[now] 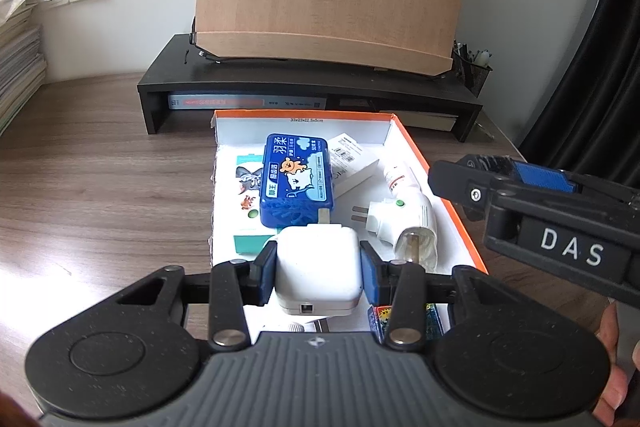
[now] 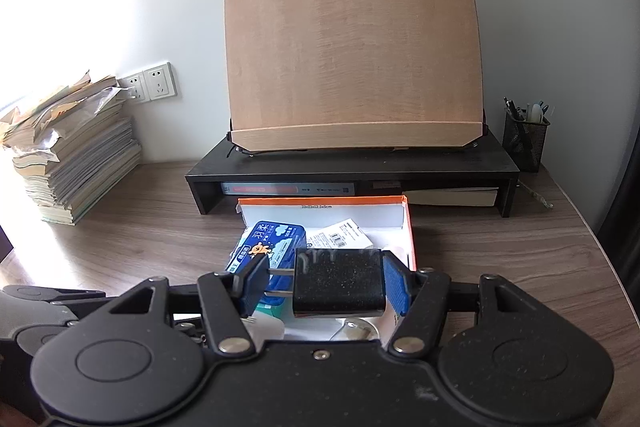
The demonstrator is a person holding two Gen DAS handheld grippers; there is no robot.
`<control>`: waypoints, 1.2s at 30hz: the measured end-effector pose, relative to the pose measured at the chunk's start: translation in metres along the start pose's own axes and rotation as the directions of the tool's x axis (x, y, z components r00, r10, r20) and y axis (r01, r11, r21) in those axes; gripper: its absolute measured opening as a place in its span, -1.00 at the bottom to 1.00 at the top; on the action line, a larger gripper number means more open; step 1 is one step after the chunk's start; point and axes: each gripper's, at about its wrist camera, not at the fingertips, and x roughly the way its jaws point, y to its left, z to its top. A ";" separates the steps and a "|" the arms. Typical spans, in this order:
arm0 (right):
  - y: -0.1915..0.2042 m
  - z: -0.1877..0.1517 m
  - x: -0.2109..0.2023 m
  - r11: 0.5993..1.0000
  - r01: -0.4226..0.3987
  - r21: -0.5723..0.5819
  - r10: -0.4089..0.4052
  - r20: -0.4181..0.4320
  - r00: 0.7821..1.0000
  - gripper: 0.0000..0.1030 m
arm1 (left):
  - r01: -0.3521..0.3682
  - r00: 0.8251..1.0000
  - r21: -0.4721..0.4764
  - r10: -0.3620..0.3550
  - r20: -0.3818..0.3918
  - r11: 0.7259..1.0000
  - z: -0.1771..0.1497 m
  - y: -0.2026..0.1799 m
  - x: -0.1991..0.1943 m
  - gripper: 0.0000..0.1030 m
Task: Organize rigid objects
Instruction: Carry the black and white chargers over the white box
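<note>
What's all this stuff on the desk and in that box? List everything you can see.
white charger: 1, white, clamped in left gripper over box
black charger: 1, black, held in right gripper, prongs leftward
box: 1, orange outside, white inside, on desk
blue tissue pack: 1, blue, in box
plug-in night light: 1, white, in box
riser shelf: 1, black, behind box
wooden book stand: 1, tan, atop shelf
book stack: 1, desk's left
pen cup: 1, black mesh, right
wall sockets: 2, white
left gripper: shut on white charger
right gripper: shut on black charger
</note>
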 end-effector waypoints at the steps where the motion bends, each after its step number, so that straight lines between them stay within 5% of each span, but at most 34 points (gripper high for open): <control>1: 0.001 0.000 0.000 1.000 0.000 -0.001 0.000 0.000 1.000 0.40 | 0.000 1.000 0.000 0.000 -0.001 1.000 0.000 0.000 0.000 -0.18; 36: 0.011 -0.002 0.000 1.000 -0.012 -0.013 0.012 -0.004 1.000 0.40 | 0.010 1.000 0.003 -0.010 -0.010 1.000 -0.006 0.001 -0.005 -0.18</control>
